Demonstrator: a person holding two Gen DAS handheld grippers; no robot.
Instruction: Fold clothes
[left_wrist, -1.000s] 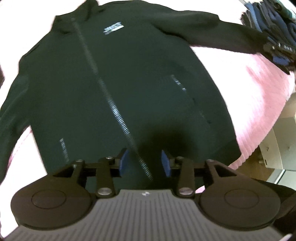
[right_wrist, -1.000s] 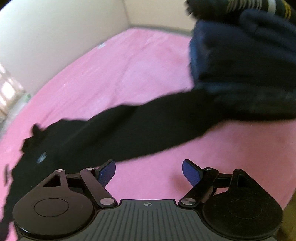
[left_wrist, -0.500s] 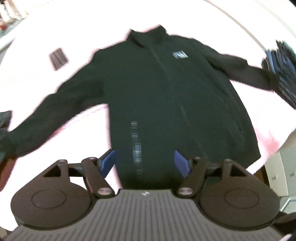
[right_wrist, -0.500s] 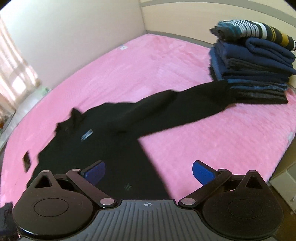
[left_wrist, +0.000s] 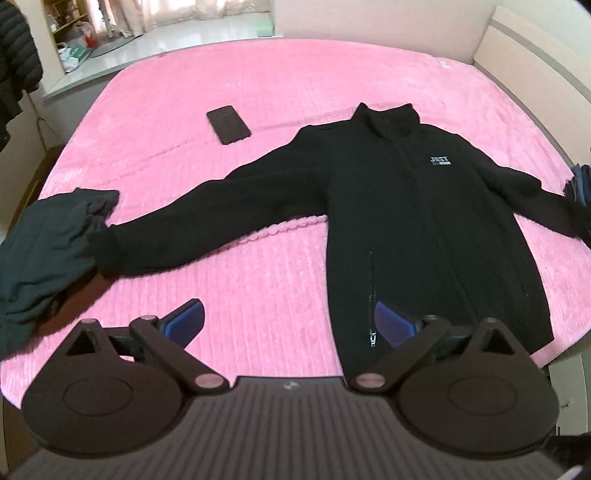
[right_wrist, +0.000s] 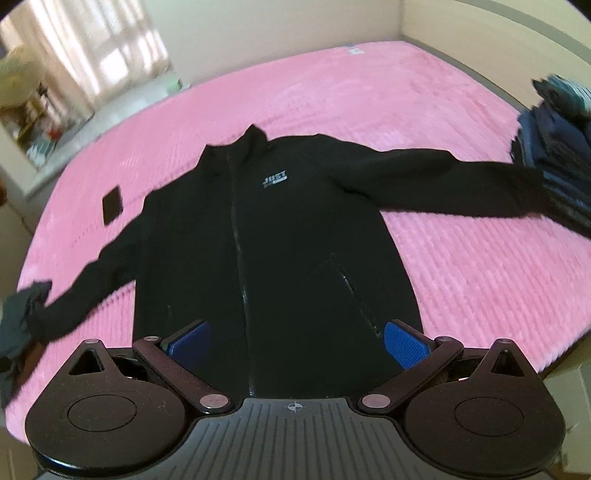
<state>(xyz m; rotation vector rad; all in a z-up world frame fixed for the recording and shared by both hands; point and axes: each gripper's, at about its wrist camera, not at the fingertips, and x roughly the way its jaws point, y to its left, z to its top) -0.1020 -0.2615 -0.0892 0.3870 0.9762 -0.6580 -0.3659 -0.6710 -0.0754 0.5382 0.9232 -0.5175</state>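
Left gripper (left_wrist: 288, 325): spread wide, nothing between the blue pads, held above the near edge of the bed (left_wrist: 258, 302), its right pad over the hem of the jacket. Right gripper (right_wrist: 297, 341): equally wide, empty, held over the hem near the zip.

Jacket (left_wrist: 417, 229): black, zipped, front up, lying flat and unfolded on the pink cover, hem toward the grippers, collar away. Both sleeves stretched straight out sideways. One cuff (left_wrist: 107, 251) lies on or against a crumpled dark garment (left_wrist: 40, 251) at the bed's left edge; the other cuff (right_wrist: 532, 199) reaches the stack of folded clothes (right_wrist: 557, 147) on the right, contact unclear through blur.

Judgement: the jacket is laid out ready for folding. To fold well, take each sleeve near the cuff and lay it across the chest without dragging the body. Lift the right cuff clear of the stack so it doesn't topple. Pinch thick fleece fully, one layer.

Beyond the collar: a dark phone (left_wrist: 228, 124) on the cover, well apart.
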